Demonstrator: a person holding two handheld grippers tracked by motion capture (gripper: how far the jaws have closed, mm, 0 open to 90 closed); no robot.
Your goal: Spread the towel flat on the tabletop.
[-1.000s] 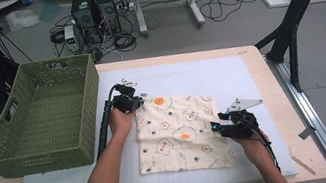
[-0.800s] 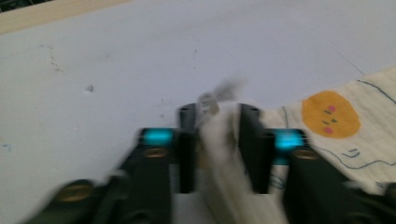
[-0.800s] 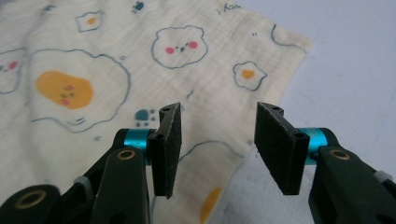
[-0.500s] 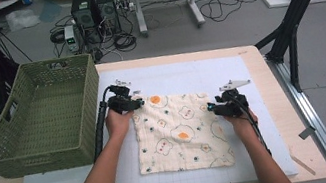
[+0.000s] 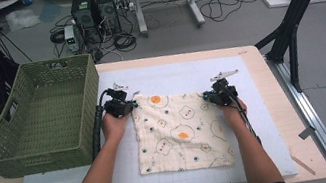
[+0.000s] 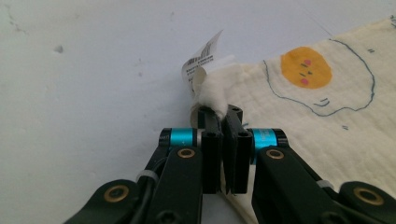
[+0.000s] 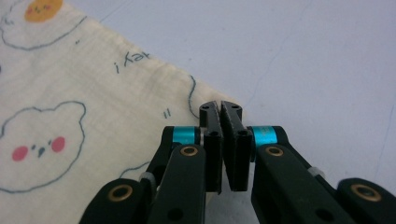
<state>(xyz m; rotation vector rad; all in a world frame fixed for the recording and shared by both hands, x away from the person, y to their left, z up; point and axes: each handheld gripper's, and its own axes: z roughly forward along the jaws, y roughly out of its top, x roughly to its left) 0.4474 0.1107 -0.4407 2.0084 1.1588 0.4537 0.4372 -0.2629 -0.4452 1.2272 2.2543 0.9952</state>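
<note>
With the left gripper point(image 6: 223, 119) clamped on the cloth's point(image 5: 181, 131) far corner beside its label point(image 6: 201, 60) and the right gripper point(image 7: 221, 112) pinching the other far corner, the next move probably calls for lifting both corners together to fold.

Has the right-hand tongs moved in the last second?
Yes. The right tongs went from the near edge of the cream printed cloth to its far right corner.

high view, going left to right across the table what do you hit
green wicker basket → left claw, shut on the cloth's far left corner → cream printed cloth → right claw, shut on the cloth's far right corner → bare edge of the wooden table
</note>
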